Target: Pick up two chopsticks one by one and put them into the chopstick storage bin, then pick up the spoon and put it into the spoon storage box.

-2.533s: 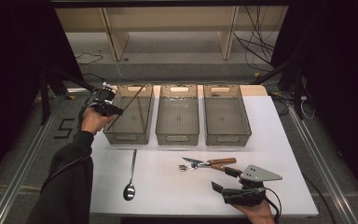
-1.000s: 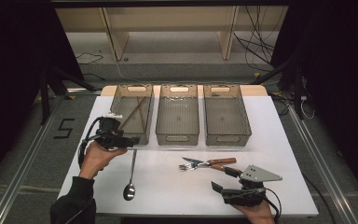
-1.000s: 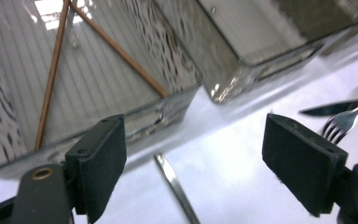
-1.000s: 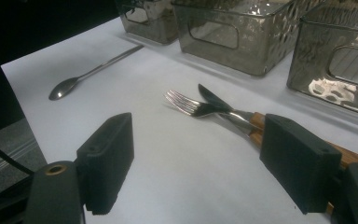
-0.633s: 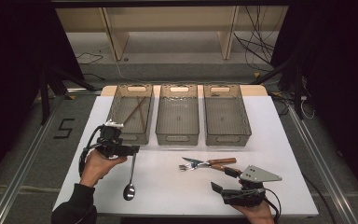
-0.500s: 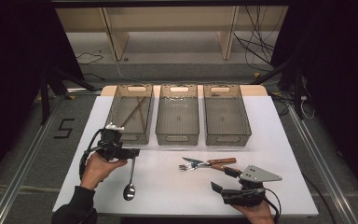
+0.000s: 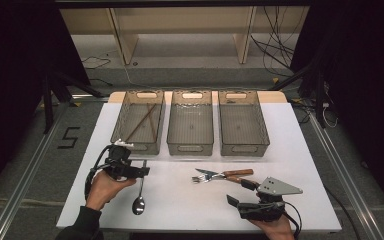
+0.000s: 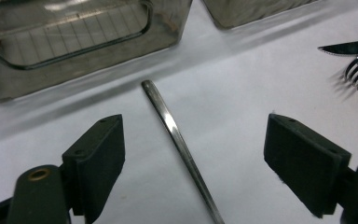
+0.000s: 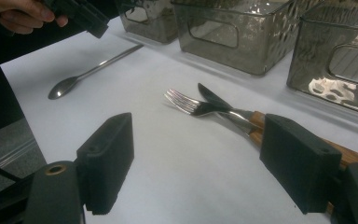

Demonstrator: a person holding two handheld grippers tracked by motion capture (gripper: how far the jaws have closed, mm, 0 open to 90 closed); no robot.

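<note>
Between the wide-open, empty left claw (image 8: 193, 158) jaws lies the slim silver metal spoon (image 8: 179, 140) handle, flat on the white desk (image 8: 242, 98); closing too high risks pads skidding off it; the right claw (image 9: 200, 163) gapes empty.

Three cameras, one table

High view looks forward and down; both gripper views sit low and close (sharing the spoon (image 8: 179, 140) and fork (image 9: 186, 104)).

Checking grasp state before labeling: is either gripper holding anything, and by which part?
Nothing held. Left gripper is open, jaws either side of the spoon handle, not touching it. Right gripper is open before the fork.
</note>
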